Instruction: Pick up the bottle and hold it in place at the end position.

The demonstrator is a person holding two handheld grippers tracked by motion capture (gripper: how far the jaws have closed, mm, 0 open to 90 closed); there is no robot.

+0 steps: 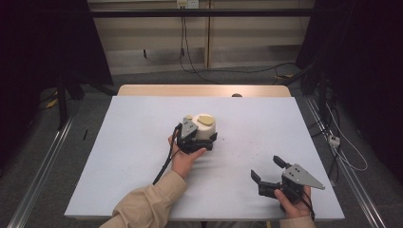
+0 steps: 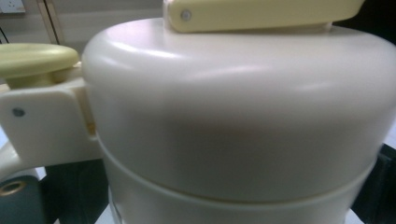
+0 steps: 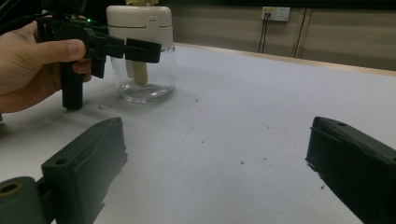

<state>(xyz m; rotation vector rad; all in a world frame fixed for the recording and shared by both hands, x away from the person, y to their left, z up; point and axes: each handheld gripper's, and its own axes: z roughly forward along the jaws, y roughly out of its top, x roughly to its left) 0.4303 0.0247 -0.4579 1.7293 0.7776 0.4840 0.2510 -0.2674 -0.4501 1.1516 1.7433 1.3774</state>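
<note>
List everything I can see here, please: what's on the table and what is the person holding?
Jar: one, cream lid with pale yellow lever, clear glass base; table centre, between the left gripper's fingers.
Table: one, white top, wooden far edge.
Cables: several, black, on the floor and wall behind.
Wall sockets: white, on the far wall.
Left gripper: one, black with grey plate, closed around the jar.
Right gripper: one, black with grey plate, fingers open over the table's near right.
Person's hands: two, beige sleeves, each holding a gripper.
</note>
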